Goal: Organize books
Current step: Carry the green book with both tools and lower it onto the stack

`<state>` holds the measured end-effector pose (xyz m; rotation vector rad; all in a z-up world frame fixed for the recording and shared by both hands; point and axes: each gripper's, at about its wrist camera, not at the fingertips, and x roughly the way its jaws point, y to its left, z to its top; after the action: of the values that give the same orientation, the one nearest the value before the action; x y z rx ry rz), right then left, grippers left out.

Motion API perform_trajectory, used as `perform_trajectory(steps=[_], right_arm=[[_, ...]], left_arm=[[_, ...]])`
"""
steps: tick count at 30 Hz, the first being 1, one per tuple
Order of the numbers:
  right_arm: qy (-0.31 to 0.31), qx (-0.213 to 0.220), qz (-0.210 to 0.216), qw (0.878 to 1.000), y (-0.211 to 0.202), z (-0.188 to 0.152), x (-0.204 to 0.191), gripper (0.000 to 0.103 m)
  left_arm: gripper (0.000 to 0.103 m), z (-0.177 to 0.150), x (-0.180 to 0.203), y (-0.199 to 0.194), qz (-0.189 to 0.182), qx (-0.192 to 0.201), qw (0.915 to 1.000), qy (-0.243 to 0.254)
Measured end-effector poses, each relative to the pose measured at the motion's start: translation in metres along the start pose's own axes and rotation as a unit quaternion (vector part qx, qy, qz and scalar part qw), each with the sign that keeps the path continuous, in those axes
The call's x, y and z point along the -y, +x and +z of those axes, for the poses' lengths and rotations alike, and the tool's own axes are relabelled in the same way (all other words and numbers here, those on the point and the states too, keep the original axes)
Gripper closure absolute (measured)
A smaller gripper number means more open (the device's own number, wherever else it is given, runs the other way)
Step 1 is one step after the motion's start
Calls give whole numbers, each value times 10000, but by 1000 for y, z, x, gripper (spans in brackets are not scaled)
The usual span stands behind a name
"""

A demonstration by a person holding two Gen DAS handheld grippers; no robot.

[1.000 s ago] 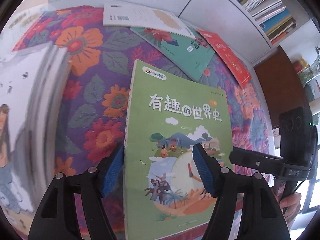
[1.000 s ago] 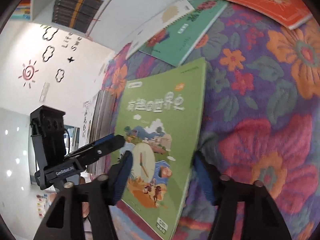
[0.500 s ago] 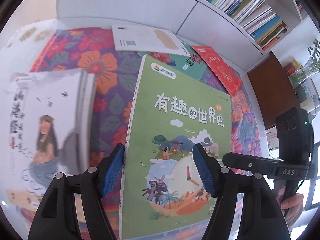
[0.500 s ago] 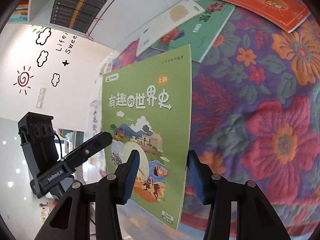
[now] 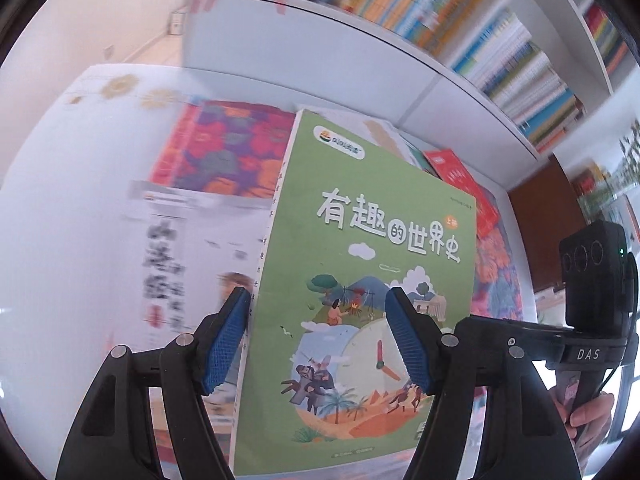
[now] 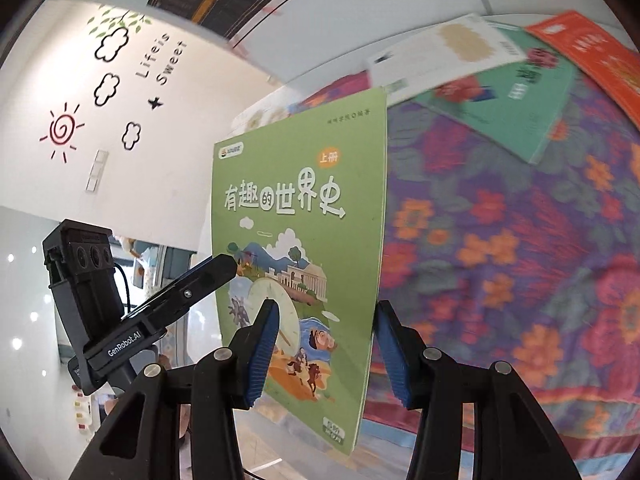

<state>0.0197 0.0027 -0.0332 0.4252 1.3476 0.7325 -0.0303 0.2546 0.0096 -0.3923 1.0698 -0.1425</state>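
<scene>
The green book stands lifted off the floral cloth, held between both grippers at once. The left gripper has its spine edge against its left pad and the cover running across to the right pad, so it grips the book's left part; the right gripper clamps the book's right edge, its right pad on the back and its left pad on the cover. Only the left wrist view shows a pale book, blurred, lying beyond the left finger, and crowded shelves above the fingertips. Only the right wrist view shows the teal book, white book and wall decals past the fingertips; the red book is cut off there. Both grippers tilt downward. A hand on the other handle peeks in at the right finger's far side.
</scene>
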Motion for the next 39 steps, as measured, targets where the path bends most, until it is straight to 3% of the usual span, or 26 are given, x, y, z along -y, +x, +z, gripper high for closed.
perform_trajectory(steps=[8,16,19,29,33,37,39], right_arm=[[-233,-271,75,9993,79,21,-32,54],[-342,-474,17,9983,123,31,-35,54],[-404,-519,-118,9978,131,32,-36,54],[-478,-592,-400,9963,141,28,-36,54],[-517,-507,-505,9961,139,27,-38,54],[-314,-91,-633,9975,123,27,-35,48],[-115,-141,-637,9978,124,24,-29,48]], left_arm=[[37,3,-77,10,236,32,9986,-468],[37,3,-103,31,487,-120,9975,-501],[37,0,-106,38,480,-231,9974,-486],[35,-4,-103,27,690,-68,9973,-243],[34,0,-106,23,1225,120,9923,-142],[34,6,-130,36,1082,-21,9922,-616],[34,7,-135,45,856,-73,9936,-737]])
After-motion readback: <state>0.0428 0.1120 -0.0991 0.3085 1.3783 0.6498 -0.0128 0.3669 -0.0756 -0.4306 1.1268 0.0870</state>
